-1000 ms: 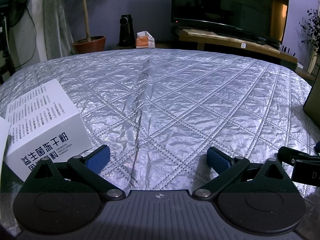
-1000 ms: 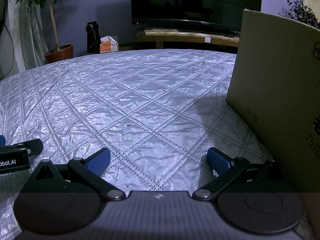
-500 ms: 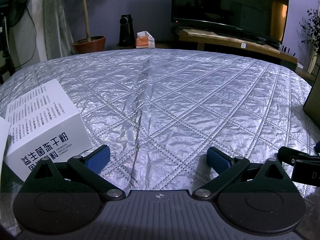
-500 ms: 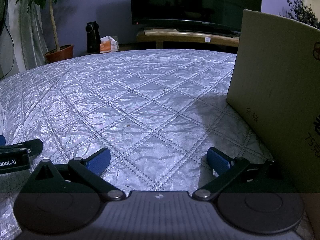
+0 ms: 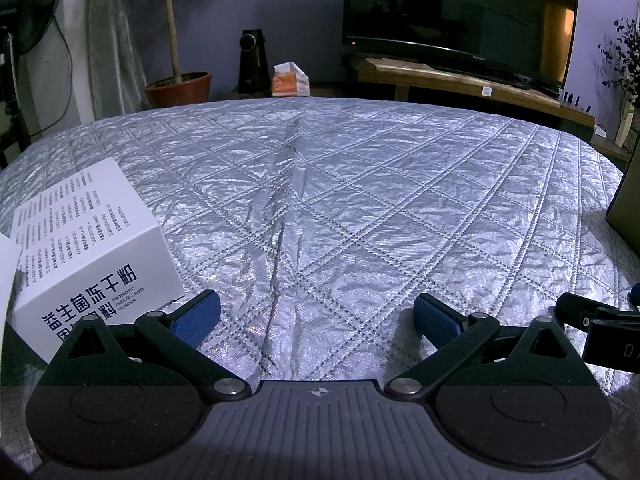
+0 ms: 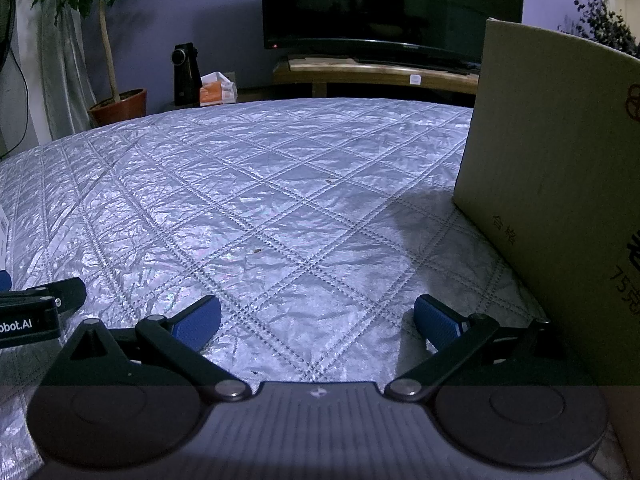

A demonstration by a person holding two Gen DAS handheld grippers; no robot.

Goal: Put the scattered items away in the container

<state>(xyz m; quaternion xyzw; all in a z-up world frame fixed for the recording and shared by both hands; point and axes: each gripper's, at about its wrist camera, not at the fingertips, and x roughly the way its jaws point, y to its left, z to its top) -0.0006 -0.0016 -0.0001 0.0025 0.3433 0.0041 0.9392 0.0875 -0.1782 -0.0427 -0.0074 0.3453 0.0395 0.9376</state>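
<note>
A white box with black printed text (image 5: 86, 248) stands on the silver quilted cover at the left, just left of my left gripper (image 5: 316, 316), whose blue-padded jaws are wide open and empty. A tall cardboard box (image 6: 560, 184) stands at the right, close beside my right gripper (image 6: 316, 316), which is also wide open and empty. The cardboard box's edge also shows in the left wrist view (image 5: 626, 200). The inside of the cardboard box is hidden.
The quilted cover (image 5: 360, 184) has a raised crease down its middle. Another white object's edge (image 5: 8, 276) sits at the far left. Beyond the table stand a TV (image 5: 460, 16) on a wooden bench, a potted plant (image 5: 180, 88), a black device and a tissue box.
</note>
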